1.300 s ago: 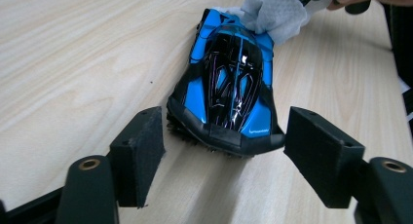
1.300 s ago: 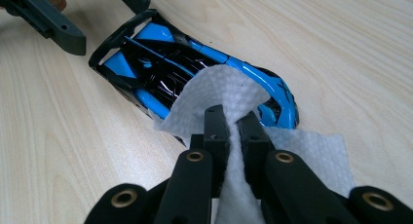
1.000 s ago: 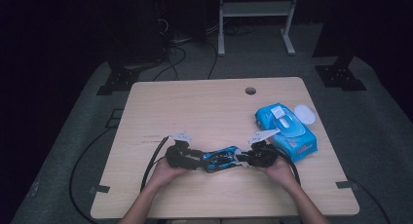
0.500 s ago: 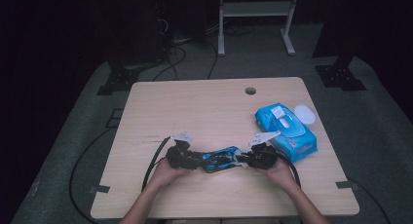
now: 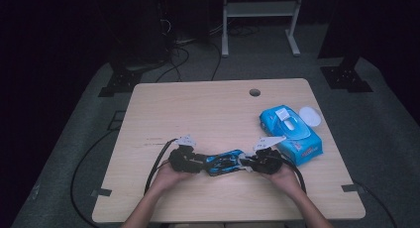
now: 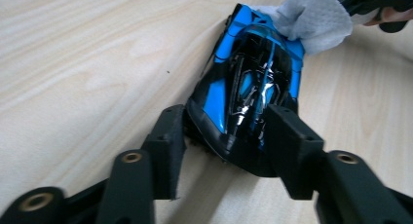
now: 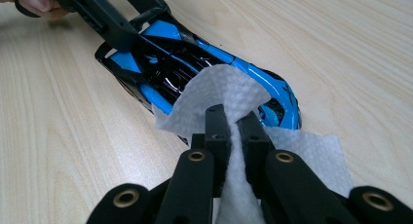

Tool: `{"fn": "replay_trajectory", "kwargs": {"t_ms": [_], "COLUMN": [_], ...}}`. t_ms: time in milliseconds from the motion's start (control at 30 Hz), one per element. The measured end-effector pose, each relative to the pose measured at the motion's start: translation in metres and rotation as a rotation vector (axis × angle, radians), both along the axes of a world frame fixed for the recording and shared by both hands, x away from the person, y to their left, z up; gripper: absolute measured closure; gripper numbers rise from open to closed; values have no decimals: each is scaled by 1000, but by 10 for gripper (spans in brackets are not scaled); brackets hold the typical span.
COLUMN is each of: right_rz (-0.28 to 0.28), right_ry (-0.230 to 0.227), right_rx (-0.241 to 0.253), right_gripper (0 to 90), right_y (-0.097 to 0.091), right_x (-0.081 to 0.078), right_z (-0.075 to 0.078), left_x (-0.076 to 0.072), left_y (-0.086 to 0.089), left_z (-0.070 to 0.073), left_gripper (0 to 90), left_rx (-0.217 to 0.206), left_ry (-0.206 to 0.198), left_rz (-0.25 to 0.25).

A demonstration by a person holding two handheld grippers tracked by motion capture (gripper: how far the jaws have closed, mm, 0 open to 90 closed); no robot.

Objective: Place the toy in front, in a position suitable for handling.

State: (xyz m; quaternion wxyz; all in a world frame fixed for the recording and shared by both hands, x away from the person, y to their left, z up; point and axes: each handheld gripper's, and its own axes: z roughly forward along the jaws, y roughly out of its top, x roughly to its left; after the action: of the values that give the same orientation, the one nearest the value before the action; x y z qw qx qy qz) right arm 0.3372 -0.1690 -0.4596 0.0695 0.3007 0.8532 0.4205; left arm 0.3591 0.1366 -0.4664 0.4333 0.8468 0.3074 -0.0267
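Two handheld black tools, left tool (image 5: 202, 163) and right tool (image 5: 246, 163), each with brass-coloured pivot rivets, blocky jaw pads, grey three-cornered top plate, trailing black cable; forearms unsleeved.

The toy car (image 6: 248, 83) is glossy blue and black plastic; the wipe (image 7: 229, 100) draped on it is dimpled white tissue; the table (image 5: 208, 114) beneath is smooth matt pale wood.
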Motion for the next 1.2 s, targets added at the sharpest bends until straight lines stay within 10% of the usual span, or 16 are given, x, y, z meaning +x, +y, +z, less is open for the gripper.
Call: {"fn": "replay_trajectory", "kwargs": {"t_ms": [300,1200], "right_rz": [-4,-40], "right_ry": [-3,-31], "right_rx": [5,-4], "right_gripper": [848,844], "right_y": [-1,-18], "right_x": [-3,-3], "right_z": [-1,9], "left_x": [-2,-14], "left_y": [2,-4], "left_z": [0,5], "left_gripper": [448,555], "left_rx": [-22,39], "left_ry": [38,-124], "left_rz": [1,-32]}}
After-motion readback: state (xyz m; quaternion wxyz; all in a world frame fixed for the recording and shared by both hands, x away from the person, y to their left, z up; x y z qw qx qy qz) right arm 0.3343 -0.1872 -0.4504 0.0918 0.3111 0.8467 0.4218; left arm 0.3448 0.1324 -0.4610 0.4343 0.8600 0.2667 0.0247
